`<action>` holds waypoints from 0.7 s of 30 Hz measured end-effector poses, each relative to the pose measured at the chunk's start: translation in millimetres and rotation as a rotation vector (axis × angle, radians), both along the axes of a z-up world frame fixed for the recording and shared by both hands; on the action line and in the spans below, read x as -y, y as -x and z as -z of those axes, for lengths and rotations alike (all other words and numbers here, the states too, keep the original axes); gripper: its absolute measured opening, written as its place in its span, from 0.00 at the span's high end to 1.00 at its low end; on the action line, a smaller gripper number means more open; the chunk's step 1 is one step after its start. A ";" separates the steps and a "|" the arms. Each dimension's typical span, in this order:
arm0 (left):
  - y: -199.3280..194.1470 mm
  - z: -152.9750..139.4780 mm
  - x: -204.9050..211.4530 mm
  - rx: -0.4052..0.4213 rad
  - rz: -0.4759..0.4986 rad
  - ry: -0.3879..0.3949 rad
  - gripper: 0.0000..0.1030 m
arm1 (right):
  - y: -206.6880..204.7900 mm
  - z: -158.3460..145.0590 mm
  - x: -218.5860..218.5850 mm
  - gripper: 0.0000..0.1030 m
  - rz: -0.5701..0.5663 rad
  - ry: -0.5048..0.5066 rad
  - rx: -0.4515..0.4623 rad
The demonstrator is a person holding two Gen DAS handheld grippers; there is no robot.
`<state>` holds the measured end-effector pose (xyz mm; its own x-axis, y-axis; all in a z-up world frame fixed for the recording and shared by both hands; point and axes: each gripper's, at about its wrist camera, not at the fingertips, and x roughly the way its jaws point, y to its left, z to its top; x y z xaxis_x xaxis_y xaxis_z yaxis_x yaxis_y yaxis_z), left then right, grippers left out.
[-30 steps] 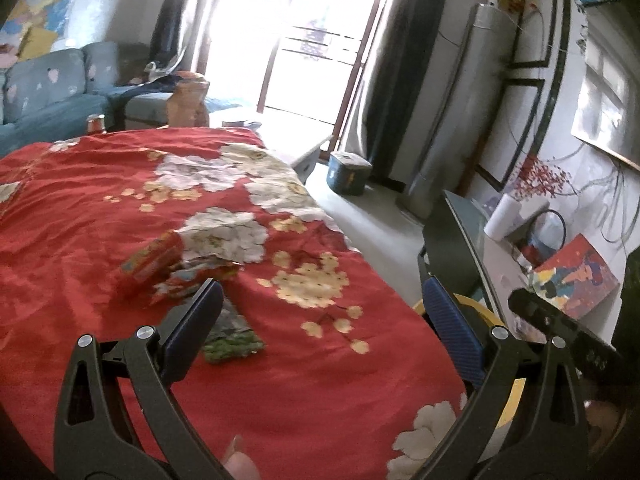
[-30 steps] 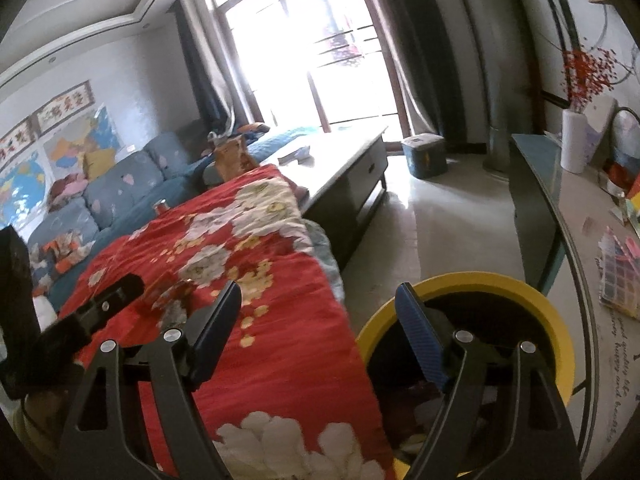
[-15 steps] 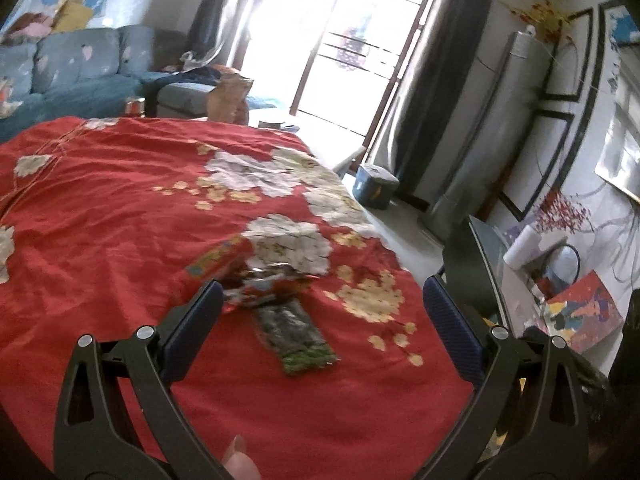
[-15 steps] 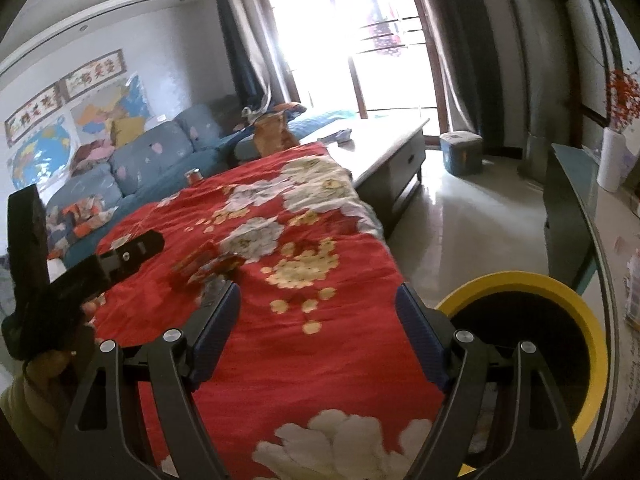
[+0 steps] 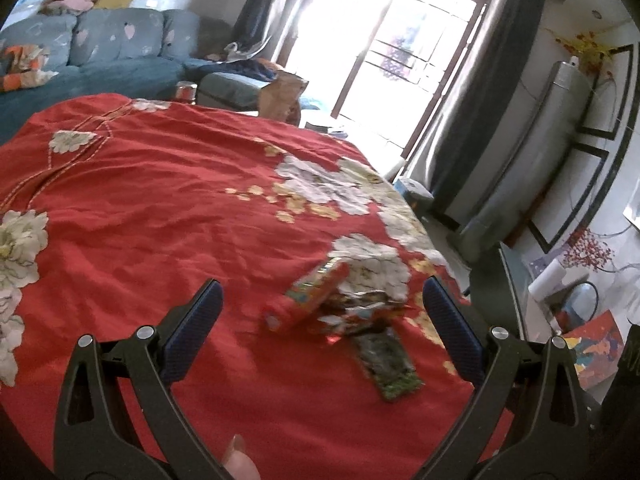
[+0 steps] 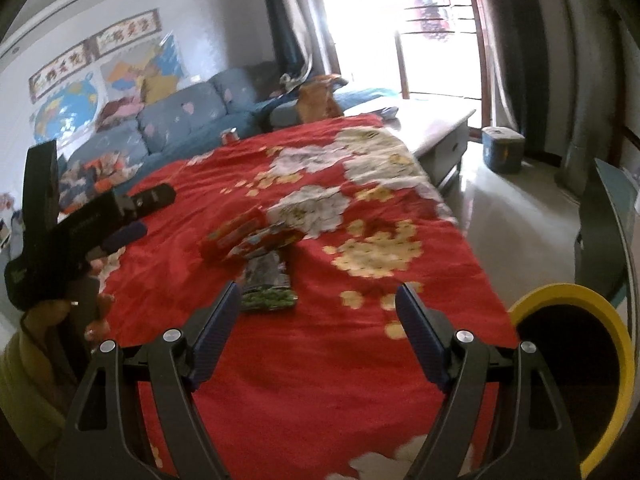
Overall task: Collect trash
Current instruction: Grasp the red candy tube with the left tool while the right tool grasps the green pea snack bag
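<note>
Presently both the left tongs [image 5: 320,316] and right tongs [image 6: 318,320] are held wide open, empty, above wrappers [image 6: 256,248] (three, overlapping) near the red cloth's [image 6: 320,380] right edge.

You can see large characters on the two long banners [image 6: 96,54] at ten o'clock on the wall above the maps, but they blur beyond reading. The wrappers [image 6: 252,240] on the red cloth carry print too smeared to make out.

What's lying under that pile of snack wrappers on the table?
The snack wrappers lie on a red floral cloth covering the table. The red packet and green packet partly overlap the crumpled one between them. The tabletop itself is hidden by the cloth.
</note>
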<state>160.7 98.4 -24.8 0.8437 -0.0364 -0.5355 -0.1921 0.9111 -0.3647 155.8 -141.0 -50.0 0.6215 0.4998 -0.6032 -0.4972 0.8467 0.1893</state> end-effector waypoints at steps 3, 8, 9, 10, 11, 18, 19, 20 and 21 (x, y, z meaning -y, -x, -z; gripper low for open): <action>-5.6 5.3 -10.6 -0.021 0.003 0.014 0.15 | -6.4 6.7 -17.7 0.25 -0.032 0.021 -0.015; -23.1 15.7 -22.2 -0.067 0.039 0.036 0.29 | -21.1 20.1 -42.4 0.25 -0.068 0.045 -0.053; -28.4 18.6 -23.2 -0.083 0.054 0.041 0.33 | -23.7 22.7 -46.4 0.25 -0.076 0.048 -0.061; -31.7 20.8 -23.6 -0.092 0.060 0.039 0.35 | -26.6 25.8 -51.7 0.25 -0.078 0.062 -0.067; -36.1 23.3 -23.4 -0.104 0.071 0.034 0.36 | -28.9 27.6 -55.6 0.25 -0.083 0.070 -0.070; -61.4 36.6 -10.2 -0.160 0.154 -0.005 0.48 | -45.1 48.5 -72.9 0.33 -0.098 0.104 -0.131; -64.1 37.8 -8.5 -0.166 0.161 -0.015 0.48 | -47.2 52.0 -74.3 0.35 -0.098 0.107 -0.145; -66.9 39.1 -6.1 -0.172 0.168 -0.026 0.48 | -48.5 54.1 -74.7 0.36 -0.097 0.109 -0.152; -69.7 40.7 -4.9 -0.179 0.172 -0.032 0.50 | -49.6 56.6 -75.1 0.37 -0.097 0.113 -0.159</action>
<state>230.4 103.3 -65.5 0.7179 -0.1522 -0.6793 -0.0918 0.9466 -0.3090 205.4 -65.9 -106.6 0.4662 0.4764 -0.7455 -0.5484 0.8168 0.1790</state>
